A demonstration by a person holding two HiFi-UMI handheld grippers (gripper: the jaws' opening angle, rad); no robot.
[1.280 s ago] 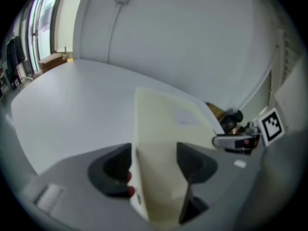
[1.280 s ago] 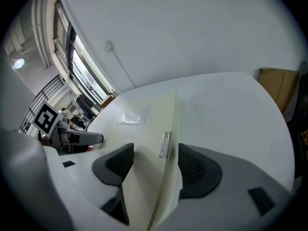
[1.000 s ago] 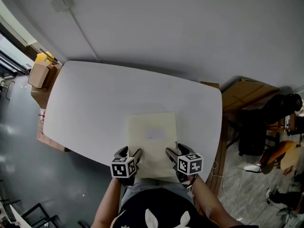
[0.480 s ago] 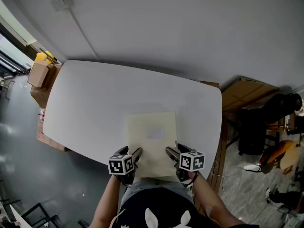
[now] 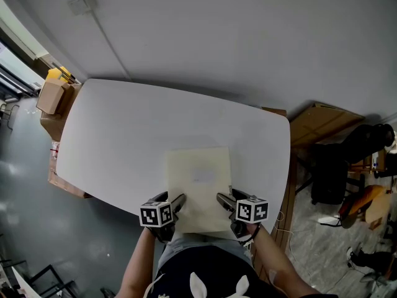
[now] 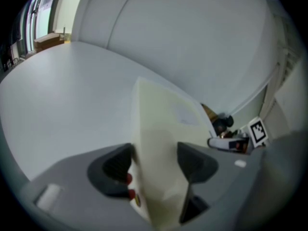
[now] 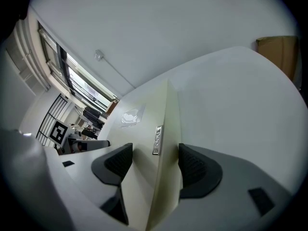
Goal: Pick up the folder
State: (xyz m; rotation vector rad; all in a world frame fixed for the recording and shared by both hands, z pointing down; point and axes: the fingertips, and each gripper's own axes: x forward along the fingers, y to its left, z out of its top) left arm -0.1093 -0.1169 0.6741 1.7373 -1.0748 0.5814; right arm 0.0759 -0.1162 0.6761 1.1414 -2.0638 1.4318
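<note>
Folder [image 5: 198, 188], cream-coloured, lies at the lower centre of the head view, on the near edge of the white table [image 5: 124, 129]. The left gripper [image 5: 172, 198] is clamped on its lower left corner and the right gripper [image 5: 229, 197] on its lower right corner. In each gripper view the folder [image 6: 161, 124] [image 7: 144, 124] fills the gap between the dark jaws. A small metal tag [image 7: 157, 139] sits on its right edge.

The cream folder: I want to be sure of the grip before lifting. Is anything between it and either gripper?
Nothing visible does. The flat cream folder sits directly between the jaws of the left gripper and of the right gripper, each closed on it at a near corner.
</note>
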